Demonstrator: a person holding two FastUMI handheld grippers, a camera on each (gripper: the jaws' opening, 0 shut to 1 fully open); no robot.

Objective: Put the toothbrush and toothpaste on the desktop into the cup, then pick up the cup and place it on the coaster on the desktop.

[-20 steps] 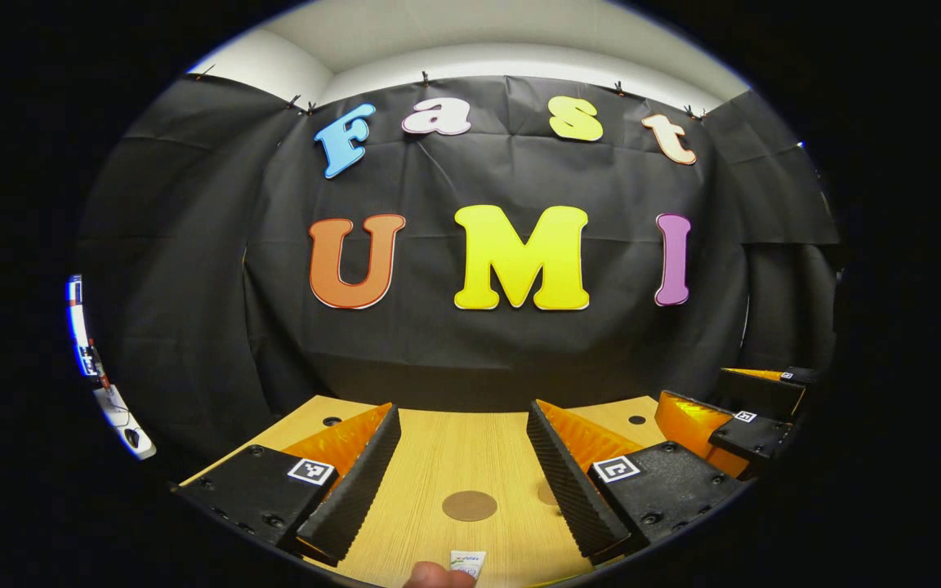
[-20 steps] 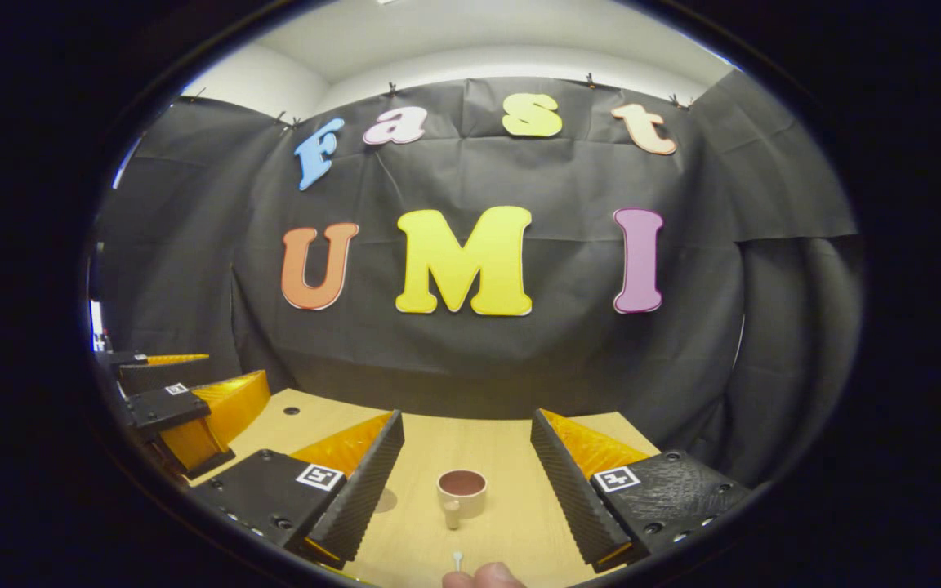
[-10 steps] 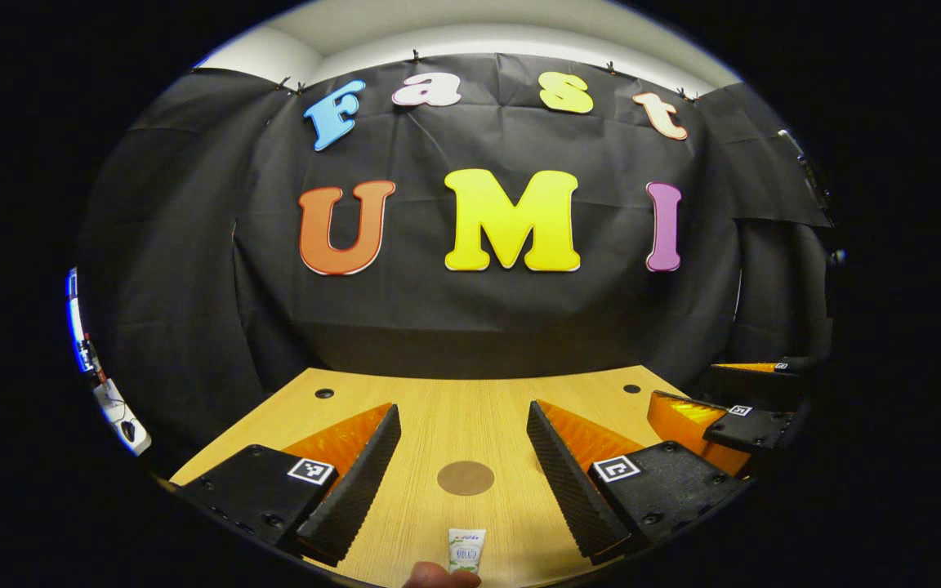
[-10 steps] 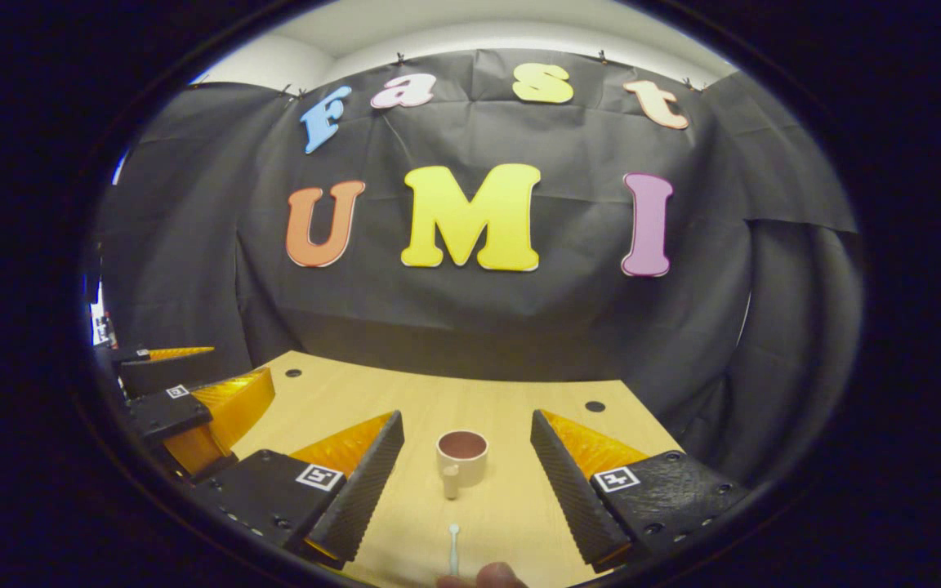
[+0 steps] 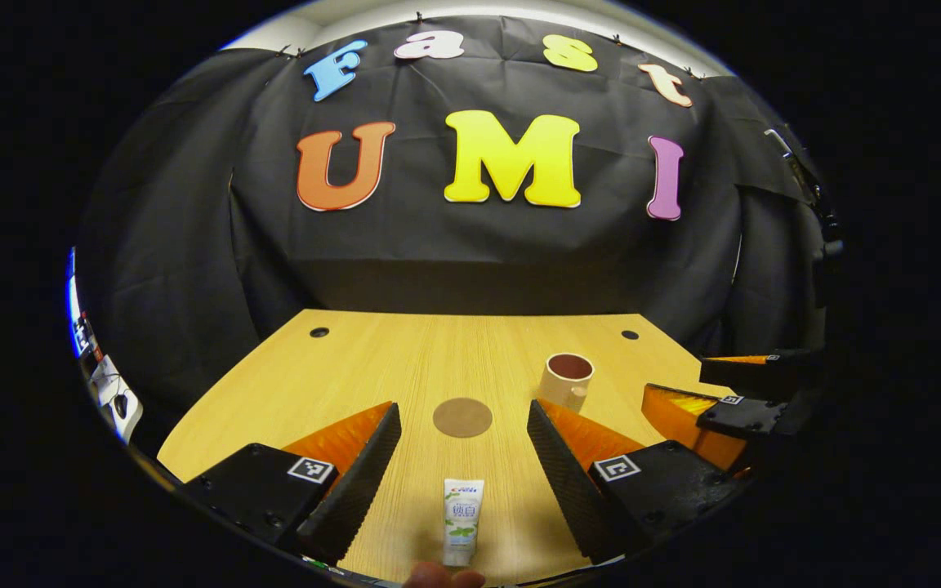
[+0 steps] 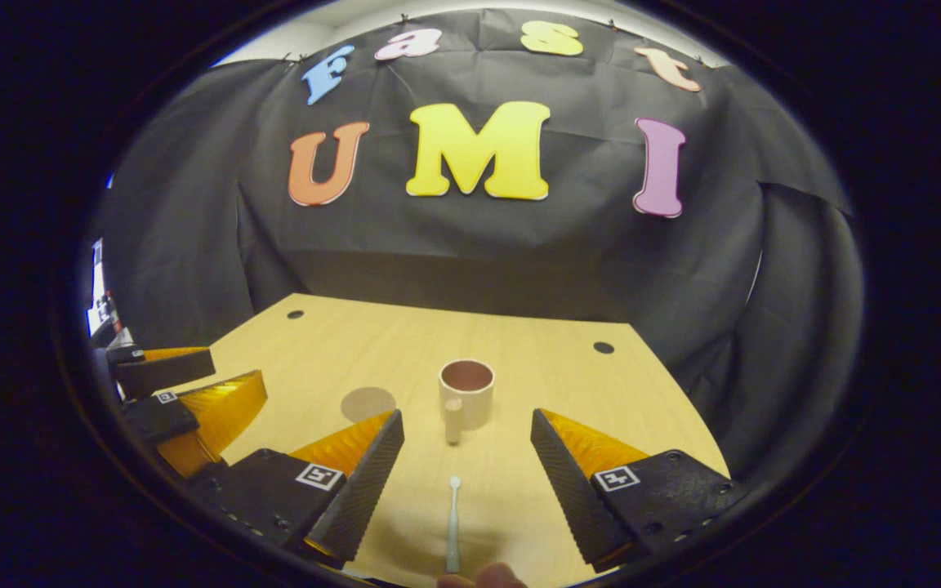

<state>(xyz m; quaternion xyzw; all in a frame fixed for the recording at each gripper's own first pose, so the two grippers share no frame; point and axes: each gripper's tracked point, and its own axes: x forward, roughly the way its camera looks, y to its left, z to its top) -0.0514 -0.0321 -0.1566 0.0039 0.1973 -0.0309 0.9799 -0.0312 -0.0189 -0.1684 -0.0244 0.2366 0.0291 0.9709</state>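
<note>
**Both grippers poised wide over toothpaste and toothbrush**

I hold my left gripper (image 5: pixel 461 478) above the wooden desktop (image 5: pixel 372 367), jaws spread wide and empty, the toothpaste (image 5: pixel 462 510) lying flat between them at the near edge, touching neither finger. My right gripper (image 6: pixel 467 482) hangs likewise, jaws wide apart with nothing in them, over the toothbrush (image 6: pixel 453 523), which lies lengthwise between the fingers with its head pointing away from me. A fingertip (image 6: pixel 483 578) of my hand shows at the near edge (just at the handle's end). Farther out, in the left gripper view, the round brown coaster (image 5: pixel 462 417) lies flat beyond the tube. Beyond the toothbrush stands the cup (image 6: pixel 466 394), upright, handle turned toward me, to the right of the coaster and apart from it. Farthest, black cloth (image 5: pixel 470 245) closes the booth.
</note>
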